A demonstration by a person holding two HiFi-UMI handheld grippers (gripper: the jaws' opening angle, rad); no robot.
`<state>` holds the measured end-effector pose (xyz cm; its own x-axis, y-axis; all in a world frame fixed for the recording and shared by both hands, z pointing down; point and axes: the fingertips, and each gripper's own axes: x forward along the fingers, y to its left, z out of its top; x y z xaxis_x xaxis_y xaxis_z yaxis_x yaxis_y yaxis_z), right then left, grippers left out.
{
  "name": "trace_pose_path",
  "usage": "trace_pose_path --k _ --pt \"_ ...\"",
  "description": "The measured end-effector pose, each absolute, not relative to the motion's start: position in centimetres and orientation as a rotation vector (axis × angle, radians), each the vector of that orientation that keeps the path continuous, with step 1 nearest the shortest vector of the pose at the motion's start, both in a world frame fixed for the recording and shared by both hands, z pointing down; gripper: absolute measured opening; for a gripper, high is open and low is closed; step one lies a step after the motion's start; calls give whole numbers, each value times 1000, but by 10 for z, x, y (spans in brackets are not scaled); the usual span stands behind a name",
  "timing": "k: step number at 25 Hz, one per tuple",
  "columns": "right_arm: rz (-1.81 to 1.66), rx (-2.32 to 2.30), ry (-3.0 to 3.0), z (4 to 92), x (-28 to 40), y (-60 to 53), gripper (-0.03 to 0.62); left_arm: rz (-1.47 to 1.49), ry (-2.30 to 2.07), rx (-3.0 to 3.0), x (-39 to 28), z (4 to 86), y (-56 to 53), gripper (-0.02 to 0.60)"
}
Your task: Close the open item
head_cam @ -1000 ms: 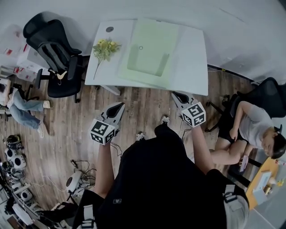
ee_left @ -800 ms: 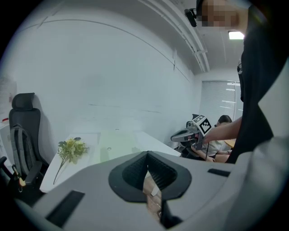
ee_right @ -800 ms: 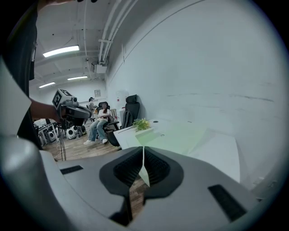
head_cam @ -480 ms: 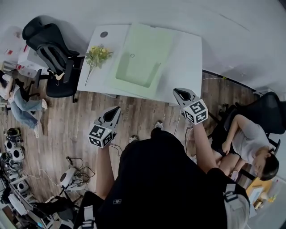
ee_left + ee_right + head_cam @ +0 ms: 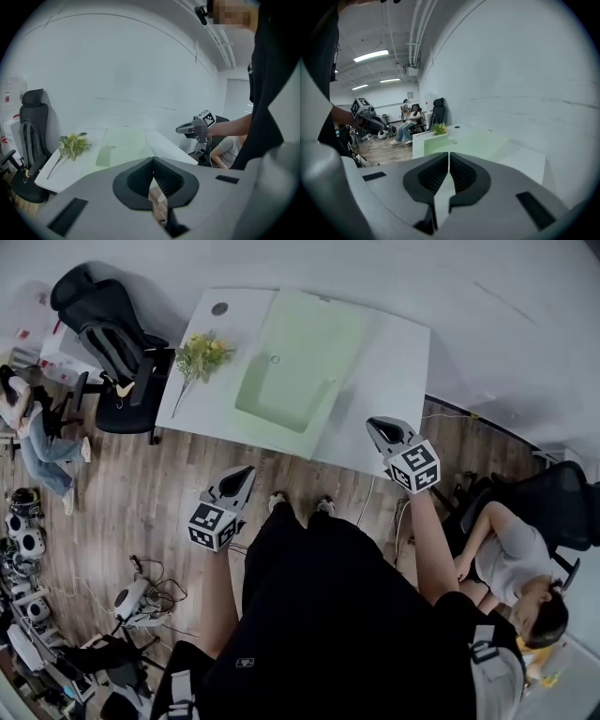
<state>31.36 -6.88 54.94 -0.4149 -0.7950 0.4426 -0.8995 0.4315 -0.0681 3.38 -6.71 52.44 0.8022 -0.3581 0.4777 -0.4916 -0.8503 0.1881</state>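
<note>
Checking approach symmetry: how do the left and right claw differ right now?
The right claw shows over the white table's near edge; the left claw is short of it, over the wood floor. The right claw is by the table's right end; the left claw by its left half. Both are shut, empty and point toward the table.

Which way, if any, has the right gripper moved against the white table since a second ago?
Yes, toward the white table: the right gripper was over bare floor, now its tip overlaps the table's near edge.
</note>
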Motion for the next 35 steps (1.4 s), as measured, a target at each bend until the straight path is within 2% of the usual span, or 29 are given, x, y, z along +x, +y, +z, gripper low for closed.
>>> trace_pose_path --k 5,21,35 --pt "376 1443 -2321 544 319 -98 8 709 -598 2703 35 536 -85 5" --pt "276 1397 -2202 538 330 -220 8 692 -394 2725 41 562 -180 5" --pt "166 1086 -2162 573 366 -338 8 754 -636 2526 29 602 -184 5"
